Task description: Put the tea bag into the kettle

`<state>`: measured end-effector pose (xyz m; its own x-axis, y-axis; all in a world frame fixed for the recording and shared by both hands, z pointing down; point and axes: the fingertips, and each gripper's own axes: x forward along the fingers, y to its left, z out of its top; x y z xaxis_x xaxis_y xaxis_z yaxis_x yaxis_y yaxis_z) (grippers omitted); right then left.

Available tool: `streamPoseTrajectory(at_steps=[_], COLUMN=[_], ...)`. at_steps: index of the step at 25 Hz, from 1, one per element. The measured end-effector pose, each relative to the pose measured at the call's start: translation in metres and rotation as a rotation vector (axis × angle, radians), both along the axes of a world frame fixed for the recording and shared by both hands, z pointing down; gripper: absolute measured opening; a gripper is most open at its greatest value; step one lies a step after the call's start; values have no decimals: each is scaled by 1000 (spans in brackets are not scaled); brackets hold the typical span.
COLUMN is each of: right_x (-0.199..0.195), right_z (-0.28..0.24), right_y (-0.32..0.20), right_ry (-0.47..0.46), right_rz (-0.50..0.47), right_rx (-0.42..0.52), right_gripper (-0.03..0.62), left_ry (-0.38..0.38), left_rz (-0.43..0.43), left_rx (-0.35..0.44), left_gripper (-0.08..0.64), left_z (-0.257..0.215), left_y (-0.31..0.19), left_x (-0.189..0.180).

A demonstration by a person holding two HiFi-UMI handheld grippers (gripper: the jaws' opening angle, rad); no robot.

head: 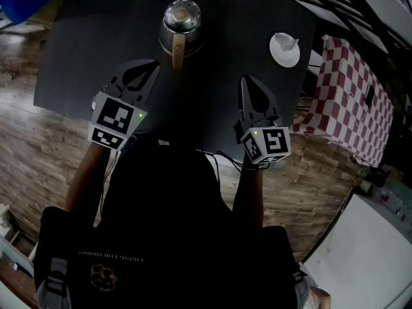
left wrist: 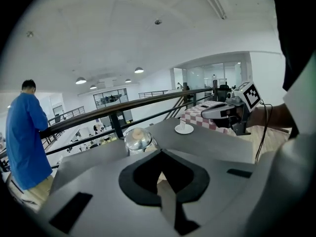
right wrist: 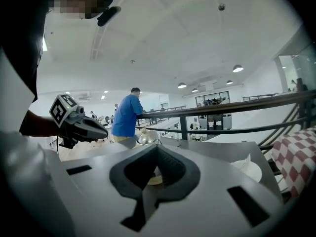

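Observation:
A shiny metal kettle (head: 181, 19) with a wooden handle stands at the far middle of the dark table (head: 84, 56). The tea bag (head: 285, 42) lies on a white saucer (head: 284, 55) at the far right. My left gripper (head: 152, 64) hovers shut and holding nothing just near-left of the kettle's handle. My right gripper (head: 246, 80) is also shut on nothing, short and left of the saucer. The left gripper view shows the kettle (left wrist: 137, 139) straight beyond the closed jaws and the saucer (left wrist: 183, 129) to the right. In the right gripper view, the kettle (right wrist: 146, 137) sits ahead and the saucer (right wrist: 248, 169) to the right.
A red-and-white checked cloth (head: 358, 100) covers a stand right of the table. A dark railing (left wrist: 113, 111) runs behind the table's far edge. A person in a blue shirt (left wrist: 27, 135) stands at the far left side. Wooden floor surrounds the table.

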<state>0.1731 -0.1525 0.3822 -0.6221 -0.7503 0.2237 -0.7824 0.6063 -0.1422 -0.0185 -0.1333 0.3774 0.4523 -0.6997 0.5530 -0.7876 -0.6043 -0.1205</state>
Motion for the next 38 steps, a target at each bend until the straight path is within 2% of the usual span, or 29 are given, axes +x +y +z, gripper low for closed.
streamPoseTrajectory(at_steps=[6, 9, 15, 31, 38], right_x=[-35, -51, -71, -145, -164], right_z=[-19, -29, -32, -44, -42], right_y=[17, 28, 49, 140, 186], right_ry=[50, 46, 17, 34, 38], right_rz=[-64, -80, -67, -83, -64], right_rx=[40, 48, 23, 35, 25], right_gripper=[16, 15, 17, 16, 17], left_ry=[26, 49, 97, 137, 149], left_rz=[-3, -2, -6, 31, 68], left_rx=[2, 9, 0, -17, -26], left_gripper=[5, 5, 5, 5, 5], left_z=[-6, -10, -9, -7, -5], left_y=[19, 27, 48, 138, 175], left_x=[-9, -15, -27, -75, -85])
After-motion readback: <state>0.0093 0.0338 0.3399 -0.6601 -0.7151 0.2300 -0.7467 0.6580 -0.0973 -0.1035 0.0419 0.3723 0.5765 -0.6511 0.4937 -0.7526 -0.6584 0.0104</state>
